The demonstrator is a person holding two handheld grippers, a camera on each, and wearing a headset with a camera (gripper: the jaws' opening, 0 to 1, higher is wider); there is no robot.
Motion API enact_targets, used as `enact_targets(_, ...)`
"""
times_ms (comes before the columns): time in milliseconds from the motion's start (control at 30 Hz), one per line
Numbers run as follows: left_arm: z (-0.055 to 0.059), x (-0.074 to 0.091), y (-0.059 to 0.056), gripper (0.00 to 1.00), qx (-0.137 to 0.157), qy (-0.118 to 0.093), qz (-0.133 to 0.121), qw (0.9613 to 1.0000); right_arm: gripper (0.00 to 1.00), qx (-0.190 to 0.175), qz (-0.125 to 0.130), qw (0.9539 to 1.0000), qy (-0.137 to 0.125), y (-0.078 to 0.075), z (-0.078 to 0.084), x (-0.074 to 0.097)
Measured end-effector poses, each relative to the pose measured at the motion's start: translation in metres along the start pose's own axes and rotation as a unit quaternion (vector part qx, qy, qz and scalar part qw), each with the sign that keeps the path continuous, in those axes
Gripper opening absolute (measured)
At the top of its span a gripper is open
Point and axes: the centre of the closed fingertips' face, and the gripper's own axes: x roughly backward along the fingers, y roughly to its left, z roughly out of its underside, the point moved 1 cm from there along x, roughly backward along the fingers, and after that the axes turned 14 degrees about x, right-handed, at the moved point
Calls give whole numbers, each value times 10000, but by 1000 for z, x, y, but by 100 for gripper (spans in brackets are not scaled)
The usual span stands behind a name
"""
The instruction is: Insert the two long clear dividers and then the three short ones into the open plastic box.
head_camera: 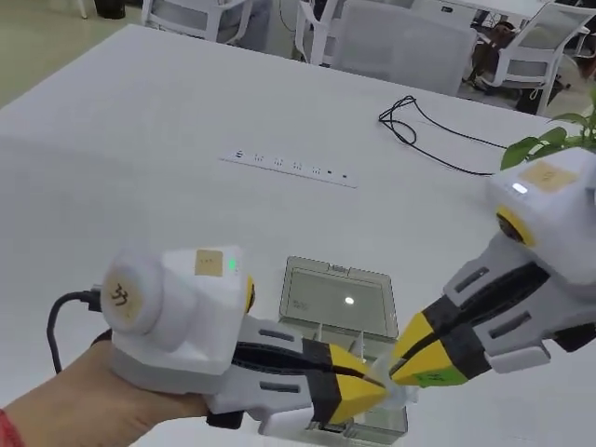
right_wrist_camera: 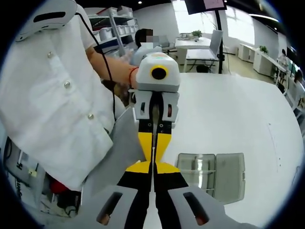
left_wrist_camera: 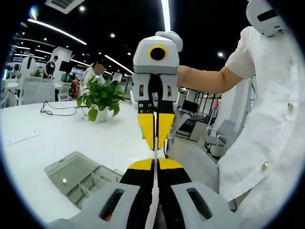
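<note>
The open clear plastic box (head_camera: 337, 300) lies at the near table edge, lid flat toward the far side, base partly hidden under the grippers. Thin clear strips stand upright in the base (right_wrist_camera: 196, 171). My left gripper (head_camera: 377, 393) comes in from the left and my right gripper (head_camera: 397, 369) from the right. They meet tip to tip just above the base. A small clear divider (head_camera: 399, 391) sits between the tips, and both grippers are shut on it. In the left gripper view its thin edge (left_wrist_camera: 155, 151) runs from my own jaws to the right gripper (left_wrist_camera: 155, 142).
A white power strip (head_camera: 289, 168) lies mid-table and a black cable (head_camera: 419, 126) loops at the far right. A potted plant (head_camera: 549, 144) stands at the right edge. Chairs (head_camera: 400, 42) line the far side. The person's white shirt (left_wrist_camera: 267, 119) is close behind the grippers.
</note>
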Motion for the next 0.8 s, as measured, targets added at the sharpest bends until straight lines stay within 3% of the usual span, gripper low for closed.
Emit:
enact_targets(367,3,3,3,0,44,37,-118,9999,3,7,82,10000,26,2,-2,-3)
enact_targets(800,6,16,15,15,118,-15,-443,9989,3,-84,349,9994,-32,-4,0,6)
